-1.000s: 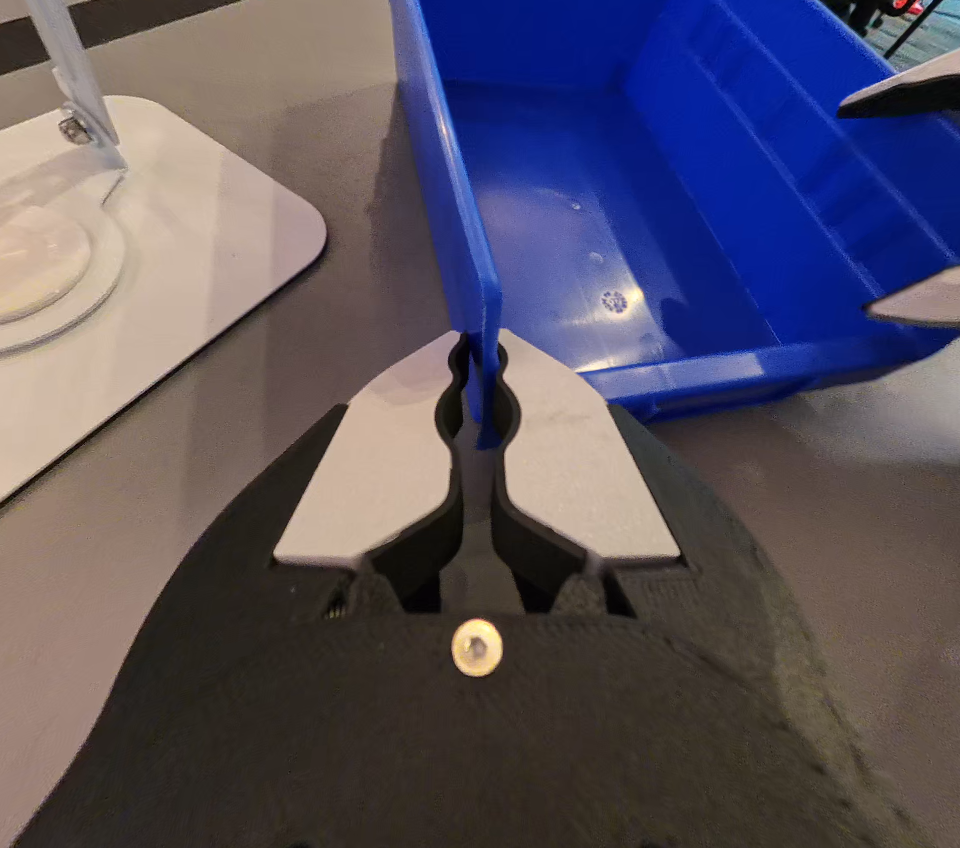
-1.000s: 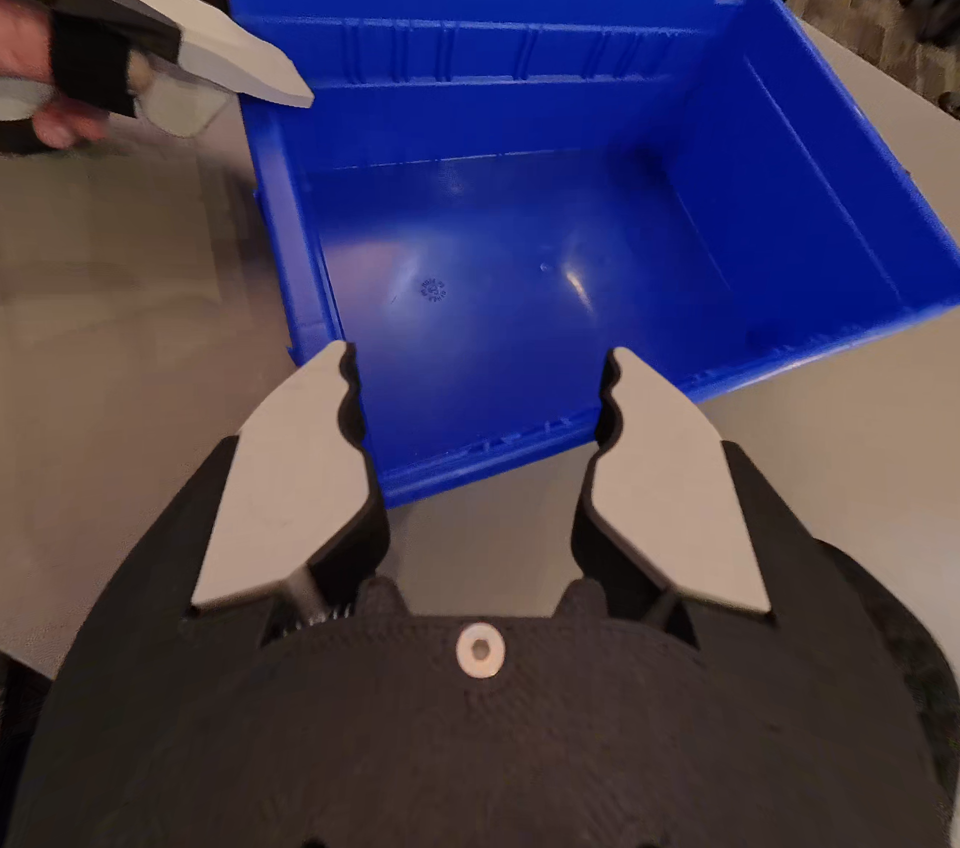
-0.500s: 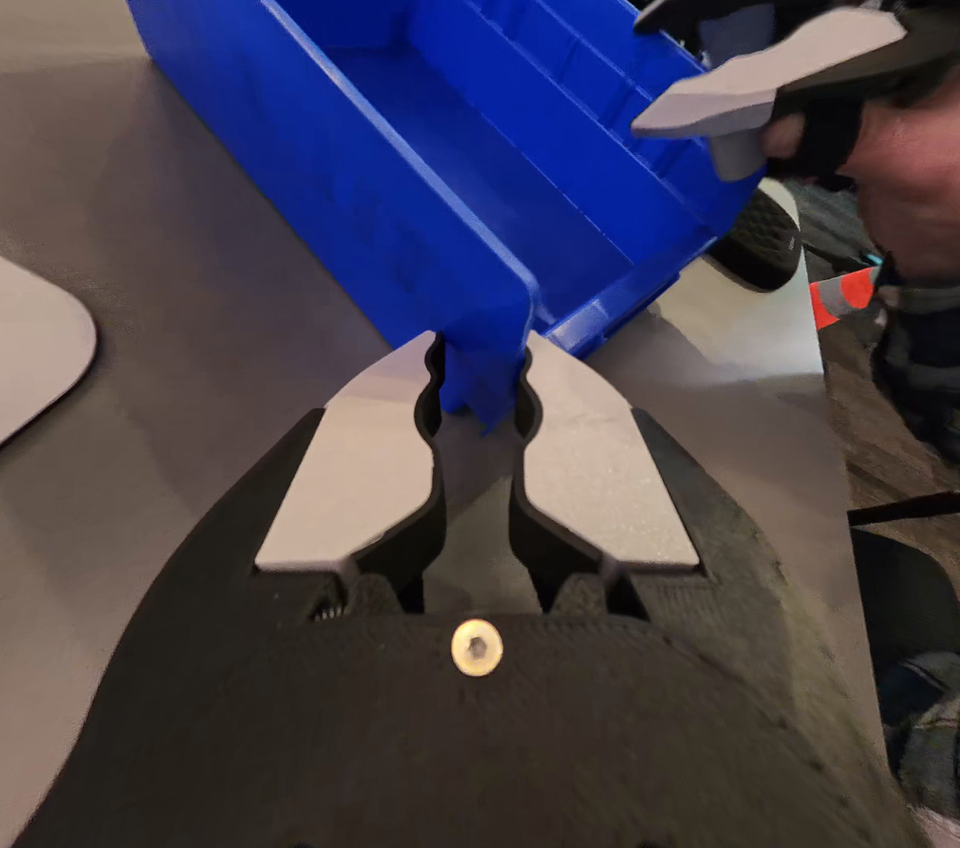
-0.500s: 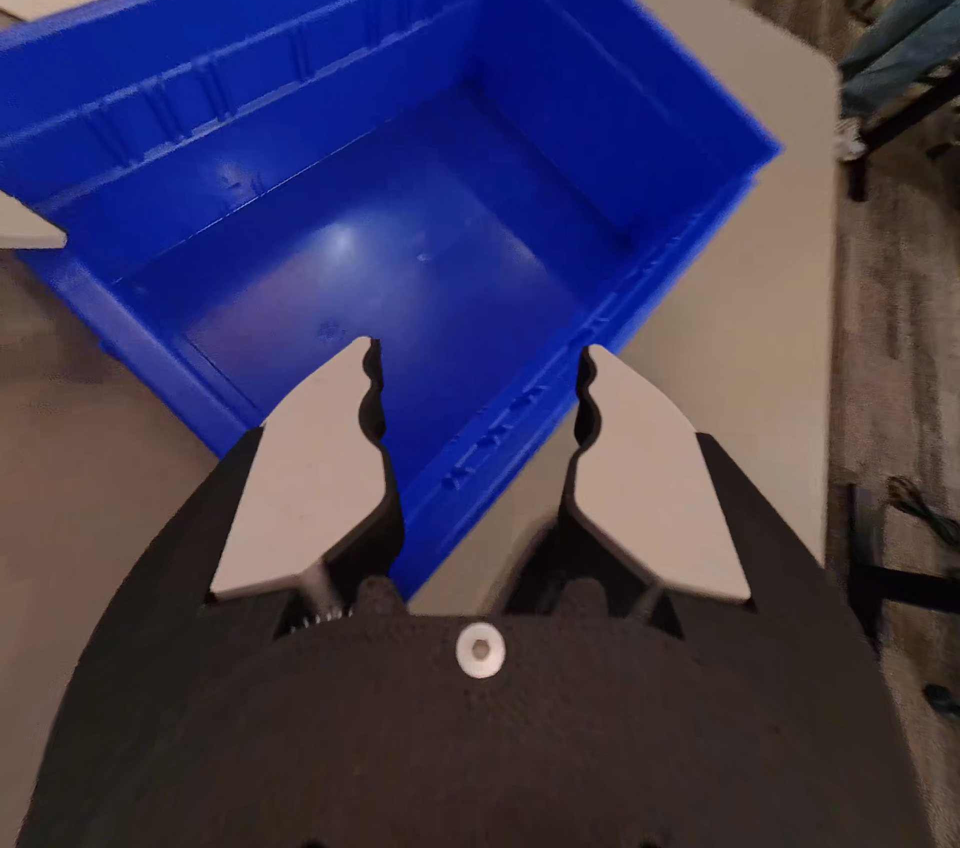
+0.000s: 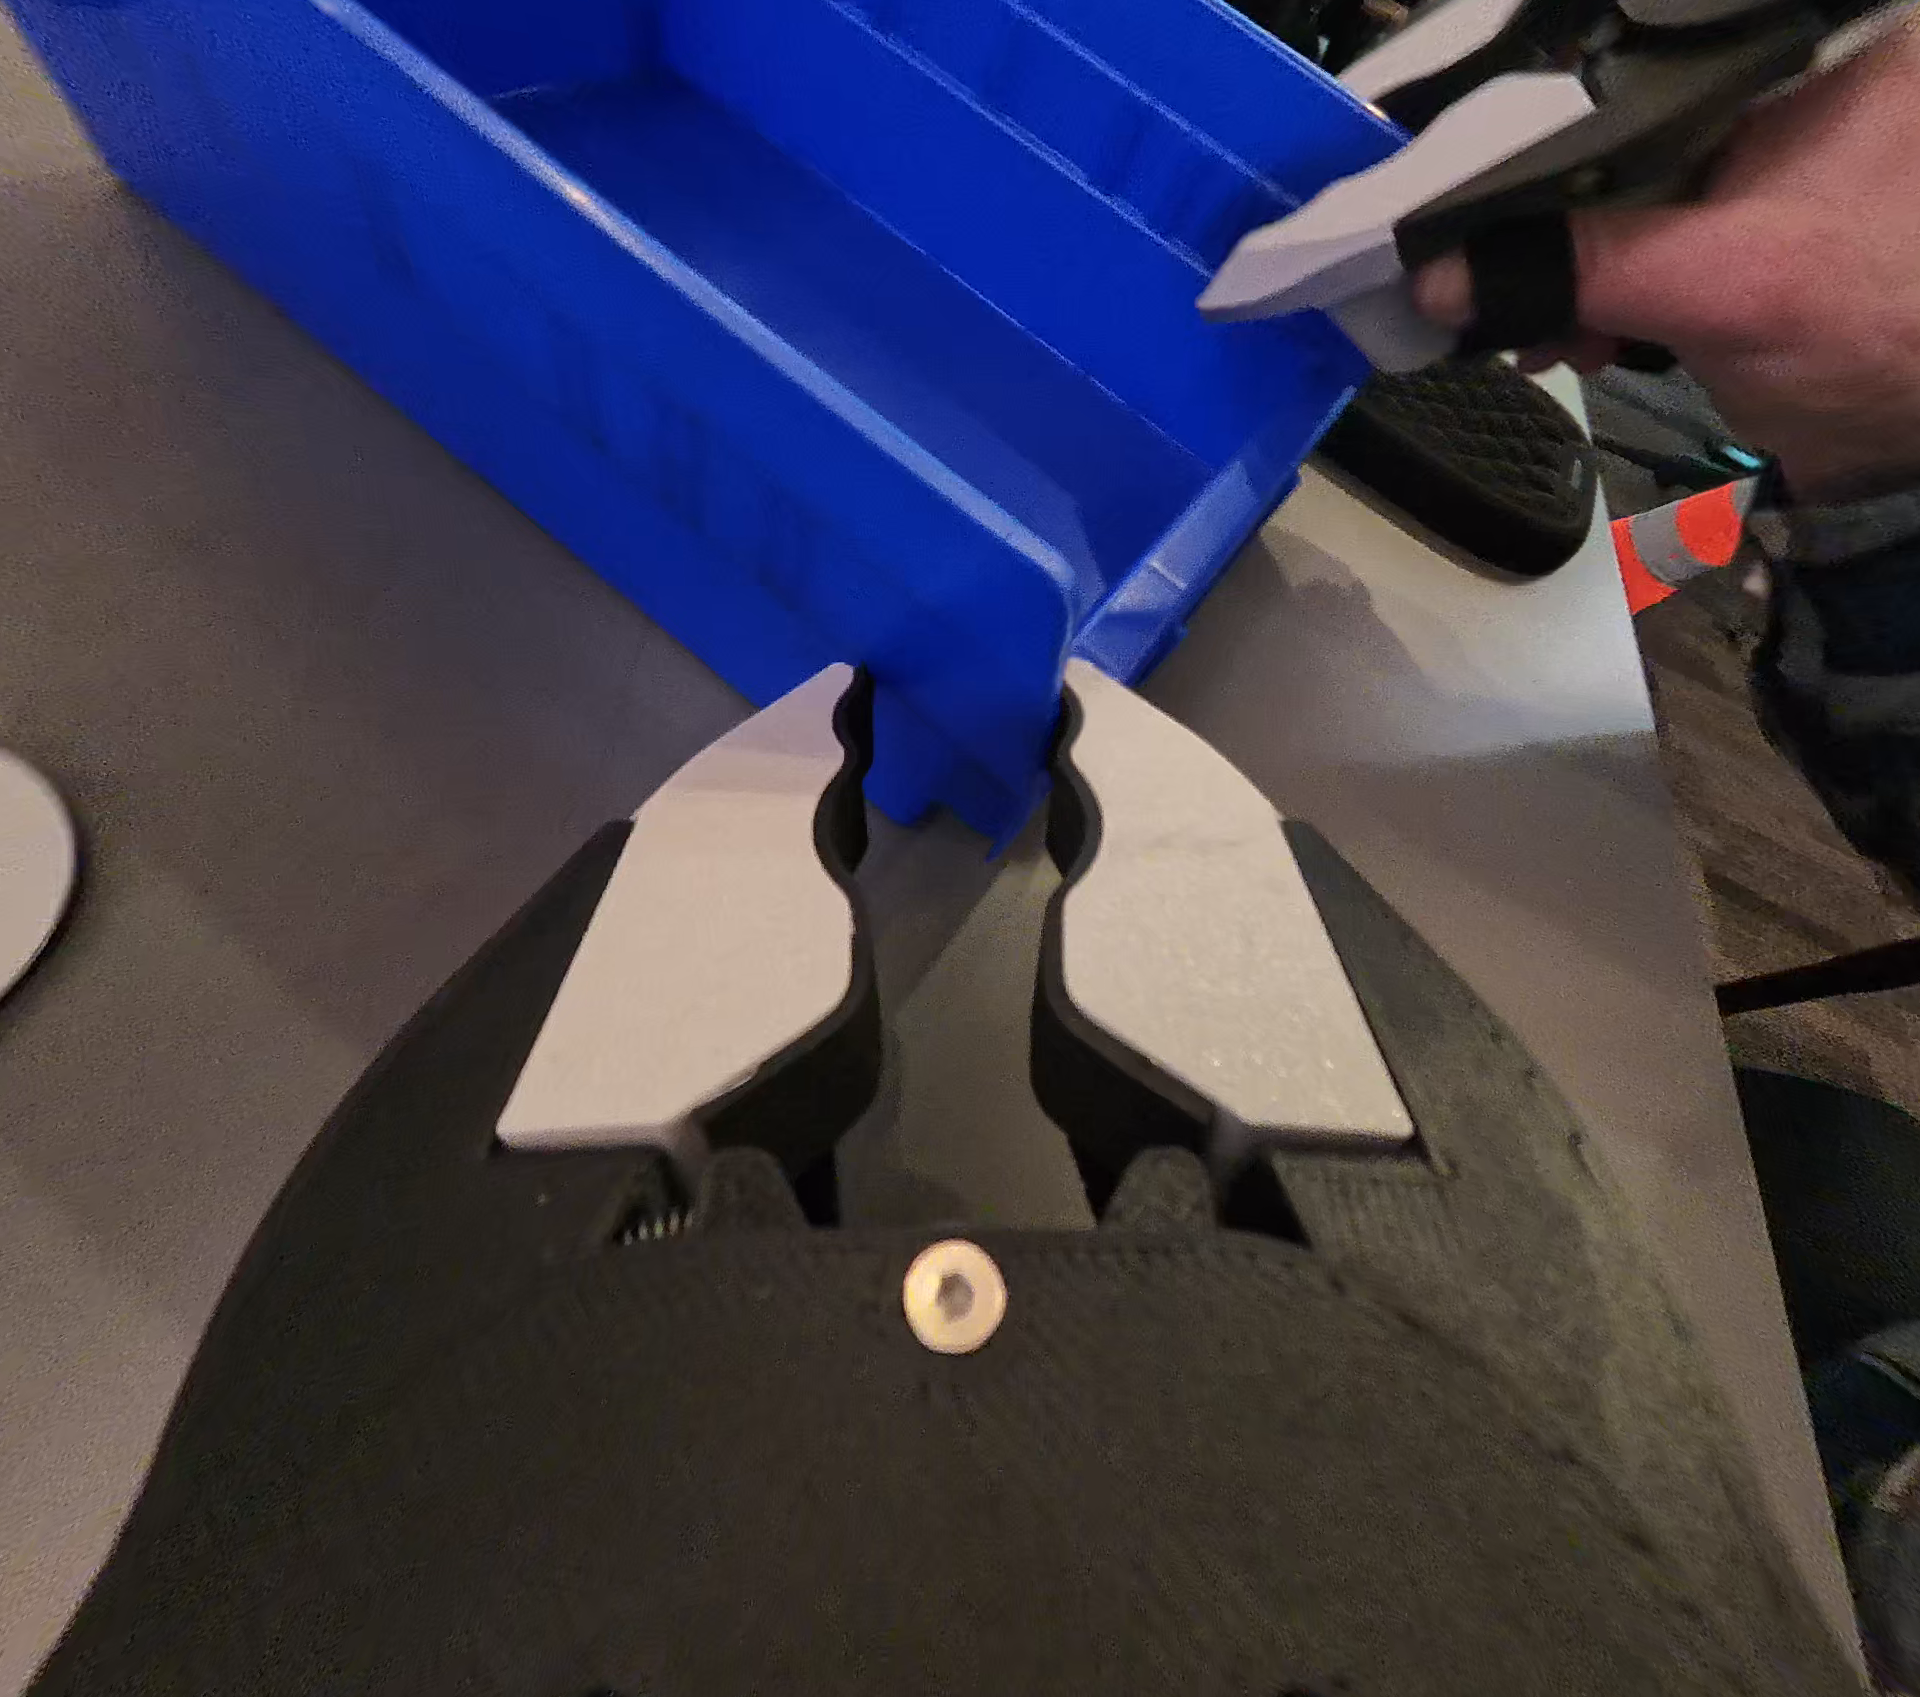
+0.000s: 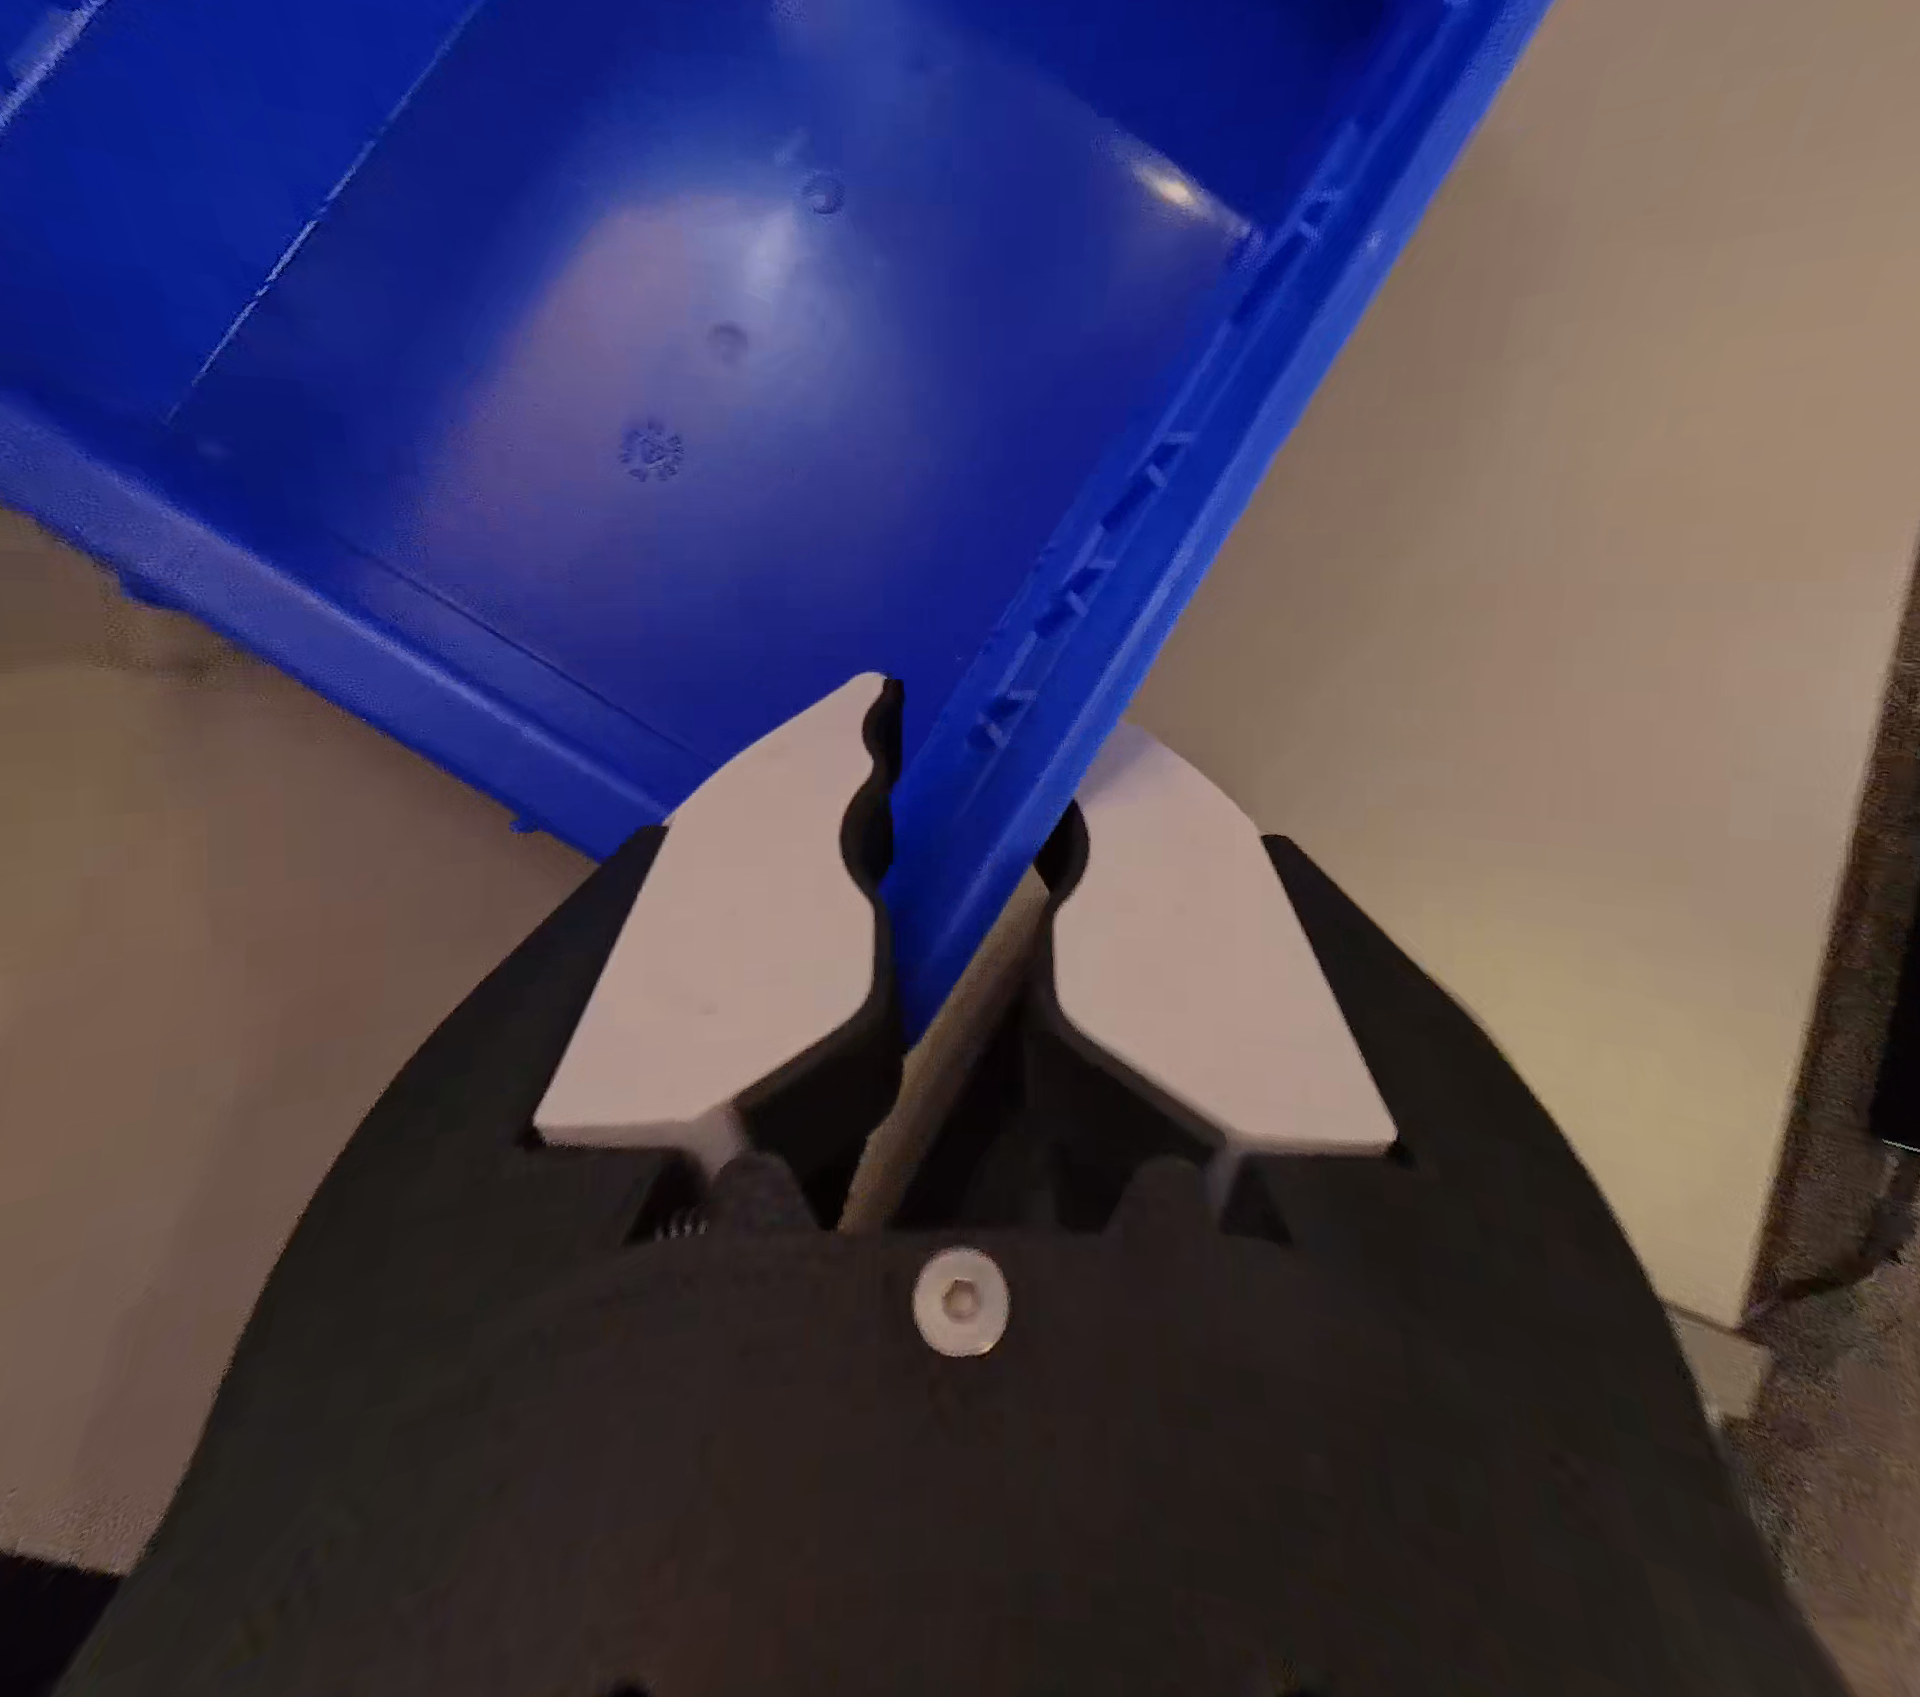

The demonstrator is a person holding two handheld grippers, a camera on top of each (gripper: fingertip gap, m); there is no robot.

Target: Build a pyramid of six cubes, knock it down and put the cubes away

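Observation:
The blue bin stands on the grey table; its inside is bare where it shows and no cubes are in view. My left gripper is shut on the bin's near corner, one pad against each side of the wall end. My right gripper is shut on the bin's side wall, its left finger inside the bin and its right finger outside. The right gripper also shows in the left wrist view, held by a hand at the bin's far wall.
A white base plate lies at the left edge. The table's right edge is close to the bin, with a black round object and floor beyond it.
My right gripper went from wide open in front of the bin to shut on its side wall. The bin turned in the left wrist view, and my left jaws widened from the thin wall onto the thicker corner.

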